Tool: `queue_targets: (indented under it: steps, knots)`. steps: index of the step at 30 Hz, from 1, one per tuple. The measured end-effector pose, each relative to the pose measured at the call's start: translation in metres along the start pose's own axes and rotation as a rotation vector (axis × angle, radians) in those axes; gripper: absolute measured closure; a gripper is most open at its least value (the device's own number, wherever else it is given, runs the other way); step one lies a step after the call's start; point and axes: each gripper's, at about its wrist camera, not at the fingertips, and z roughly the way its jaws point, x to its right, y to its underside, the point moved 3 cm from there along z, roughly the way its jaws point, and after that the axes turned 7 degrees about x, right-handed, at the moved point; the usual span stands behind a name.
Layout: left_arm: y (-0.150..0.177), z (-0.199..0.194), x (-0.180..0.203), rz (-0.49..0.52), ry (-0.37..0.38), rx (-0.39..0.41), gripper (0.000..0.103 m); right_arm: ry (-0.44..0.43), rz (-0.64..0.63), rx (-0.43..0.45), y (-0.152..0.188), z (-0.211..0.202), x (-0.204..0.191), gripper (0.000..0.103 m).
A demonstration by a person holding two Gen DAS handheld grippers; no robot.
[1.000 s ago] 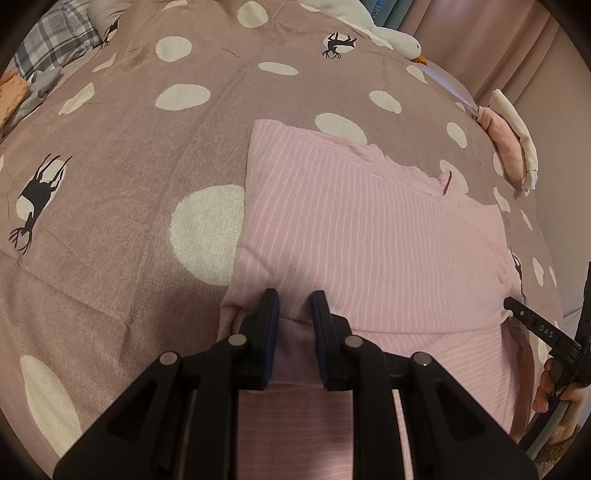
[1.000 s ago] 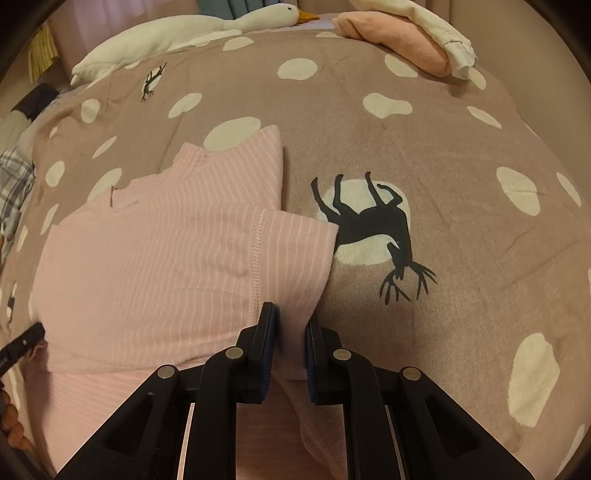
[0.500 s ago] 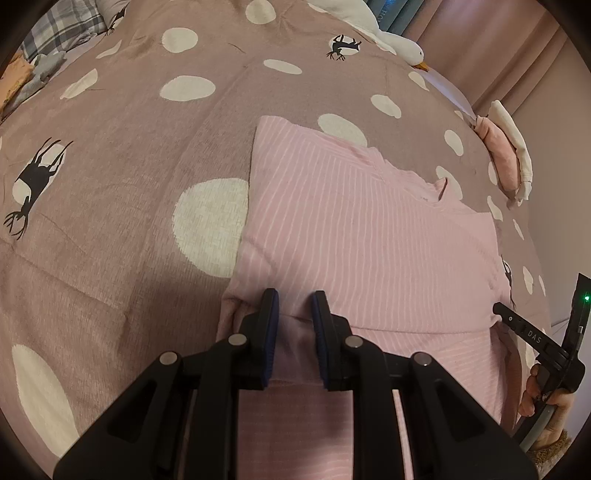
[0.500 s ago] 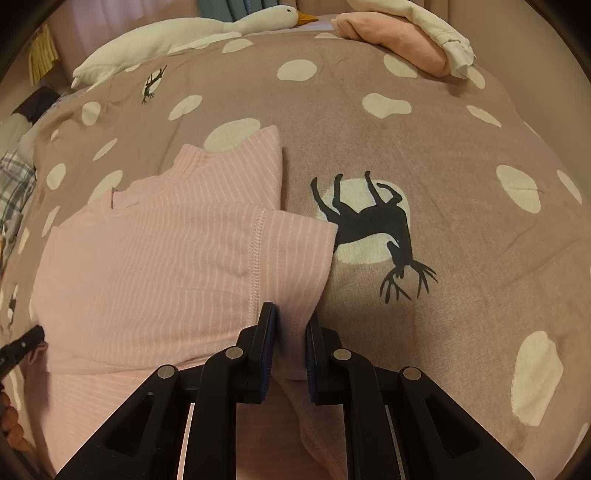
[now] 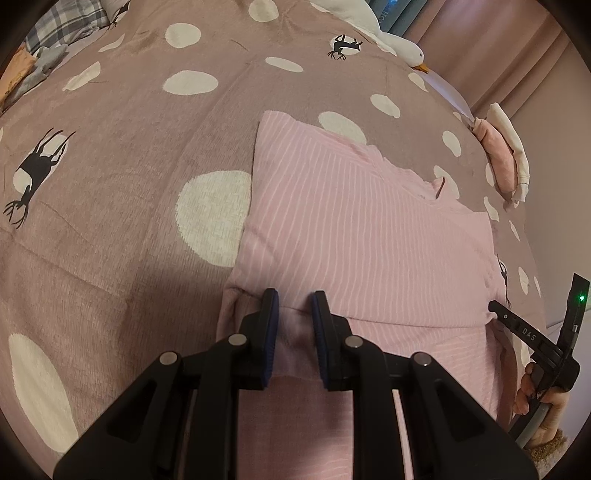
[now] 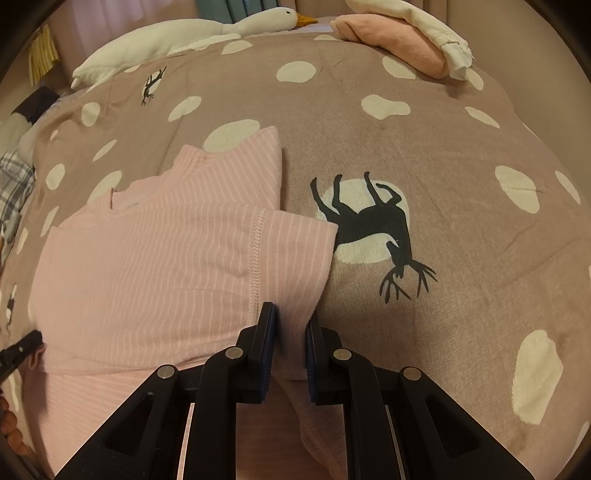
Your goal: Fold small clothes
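A pink shirt with thin white stripes (image 5: 369, 229) lies flat on the spotted mauve blanket (image 5: 129, 184), its sides folded inward. My left gripper (image 5: 294, 312) is shut on the shirt's near left edge, with a bunch of fabric pinched between the blue pads. In the right wrist view the shirt (image 6: 166, 258) shows a sleeve seam, and my right gripper (image 6: 291, 325) is shut on its near right edge below the sleeve. At the right rim of the left wrist view, the other tool's black finger (image 5: 517, 326) shows, held by a hand (image 5: 535, 398).
A white plush goose (image 6: 184, 40) lies along the far side of the bed. Folded peach and white clothes (image 6: 399, 40) sit at the far right corner. Plaid and grey cloth (image 5: 55, 33) is bunched at the far left. Black deer prints (image 6: 369, 221) mark the blanket (image 6: 461, 177).
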Motion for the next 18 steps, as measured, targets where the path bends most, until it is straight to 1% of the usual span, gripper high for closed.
queue_targets:
  steps: [7,10,15,18]
  knots:
    - [0.001,-0.005,-0.010,-0.085,0.052,-0.025,0.085,-0.004,0.005,0.000,0.000,0.000,0.001,0.093]
    - [0.003,-0.008,-0.008,-0.068,0.053,-0.025,0.085,-0.003,0.005,0.001,0.000,0.000,0.001,0.093]
    - [0.008,-0.015,-0.002,-0.041,0.021,-0.017,0.085,-0.006,0.011,0.001,0.000,0.000,0.001,0.092]
    - [0.010,-0.018,-0.002,-0.045,0.016,-0.021,0.085,-0.006,0.011,0.001,0.000,0.000,0.002,0.092]
